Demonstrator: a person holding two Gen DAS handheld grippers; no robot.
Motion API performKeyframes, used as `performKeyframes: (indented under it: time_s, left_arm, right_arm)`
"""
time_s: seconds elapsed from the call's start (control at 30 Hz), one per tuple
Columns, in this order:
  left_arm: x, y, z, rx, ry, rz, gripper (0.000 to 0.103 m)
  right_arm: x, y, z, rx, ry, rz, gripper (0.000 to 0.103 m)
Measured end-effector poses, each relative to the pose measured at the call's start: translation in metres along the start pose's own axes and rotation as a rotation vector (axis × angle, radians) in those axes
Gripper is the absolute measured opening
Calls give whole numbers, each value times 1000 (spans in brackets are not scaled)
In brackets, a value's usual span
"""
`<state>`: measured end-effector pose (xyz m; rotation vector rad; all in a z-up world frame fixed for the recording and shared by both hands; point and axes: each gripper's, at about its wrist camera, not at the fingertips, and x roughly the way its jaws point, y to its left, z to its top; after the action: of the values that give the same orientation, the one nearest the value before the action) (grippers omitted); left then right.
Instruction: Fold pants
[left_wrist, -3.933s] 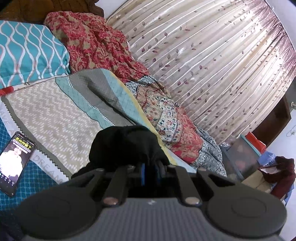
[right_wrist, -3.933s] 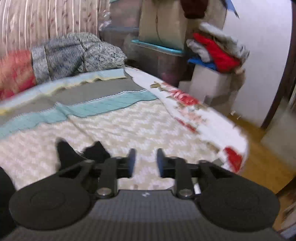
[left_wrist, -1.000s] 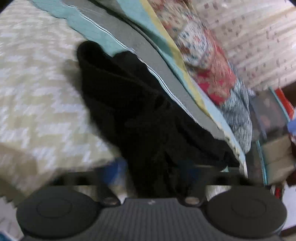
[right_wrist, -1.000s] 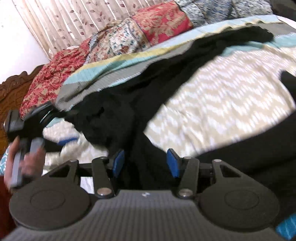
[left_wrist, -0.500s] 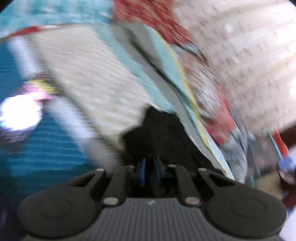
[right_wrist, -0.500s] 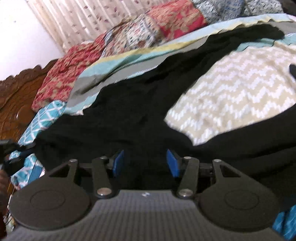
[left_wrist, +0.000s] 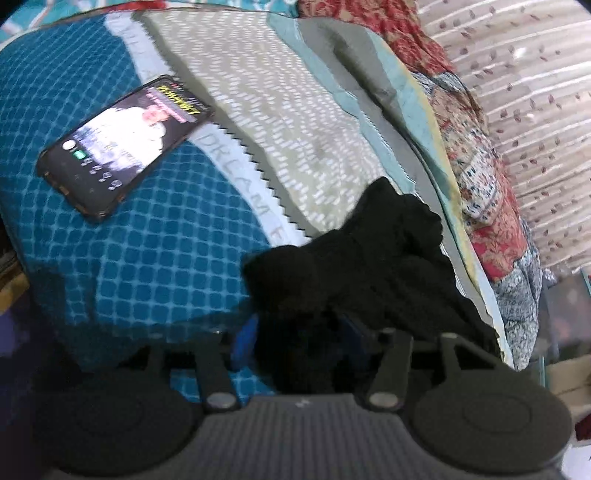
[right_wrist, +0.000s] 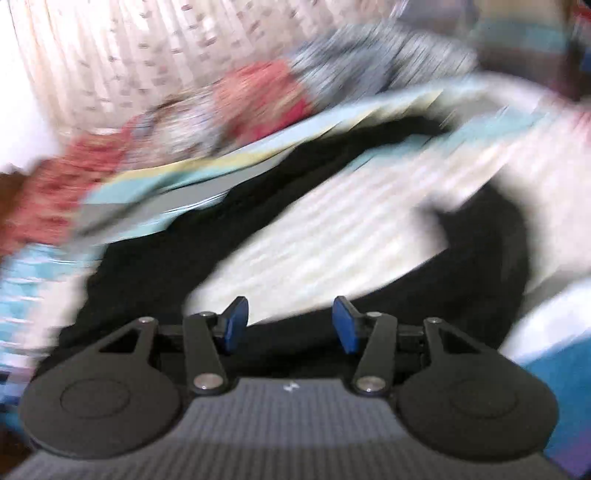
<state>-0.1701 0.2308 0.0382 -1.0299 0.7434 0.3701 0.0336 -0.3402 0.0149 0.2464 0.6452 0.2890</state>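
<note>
Lying bunched on bed (left_wrist: 155, 229), black pants (left_wrist: 369, 266) spill toward near edge. Left claw (left_wrist: 299, 339) spread wide, fabric heaped between blue pads. Right claw (right_wrist: 290, 325) gaping, empty above pants. Phone (left_wrist: 122, 144) nearby.

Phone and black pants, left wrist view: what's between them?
Only bedding: the blue checked cover and its white DREAM band separate the phone from the pants. Left wrist view shows it.
</note>
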Motion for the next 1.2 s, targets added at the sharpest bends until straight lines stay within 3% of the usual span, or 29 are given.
performKeyframes:
  time_s: [0.1, 0.17, 0.2, 0.23, 0.27, 0.3, 0.33, 0.5, 0.57, 0.7, 0.8, 0.9, 0.93, 1.0, 1.07, 1.2]
  left_arm:
    - [3, -6, -5, 1, 8, 12, 50]
    - [6, -9, -8, -3, 14, 18, 48]
    - [7, -11, -10, -3, 15, 24, 43]
    - [8, -12, -10, 0, 14, 31, 26]
    - [9, -14, -11, 8, 15, 39, 16]
    - [10, -15, -11, 7, 18, 53, 7]
    - [9, -14, -11, -3, 16, 57, 6]
    - [-1, -13, -11, -12, -1, 69, 6]
    - [1, -11, -15, -27, 26, 37, 6]
    - [11, -15, -31, 1, 68, 60, 6]
    - [21, -12, -40, 7, 96, 106, 6]
    - [22, -12, -41, 9, 108, 116, 10]
    - [19, -13, -39, 16, 109, 112, 13]
    - [11, -15, -36, 36, 103, 109, 22]
    - [-1, -17, -34, 55, 89, 102, 25]
    - [-36, -14, -28, 58, 9, 83, 28]
  right_arm:
    - [14, -19, 21, -191, -14, -175, 68]
    - [38, -29, 28, -285, 51, -251, 70]
    - [50, -33, 27, -323, 90, -293, 65]
    - [63, -39, 27, -354, 140, -335, 53]
    - [74, -46, 27, -377, 180, -364, 5]
    - [79, -56, 30, -384, 198, -377, 7]
    - [75, -62, 40, -337, 175, -364, 7]
    - [-31, -130, 108, 202, -229, -144, 7]
    - [-71, -162, 106, 335, -341, -80, 7]
    - [-105, -205, 61, 464, -408, -43, 8]
    - [-95, -235, -1, 626, -318, -119, 13]
    - [-74, -250, -56, 700, -110, -351, 15]
    - [-84, -252, -70, 720, -187, -314, 17]
    - [-112, -251, -82, 822, -278, -415, 48]
    - [-141, -246, -87, 857, -418, -527, 49]
    - [-169, -225, -62, 744, -495, -588, 49]
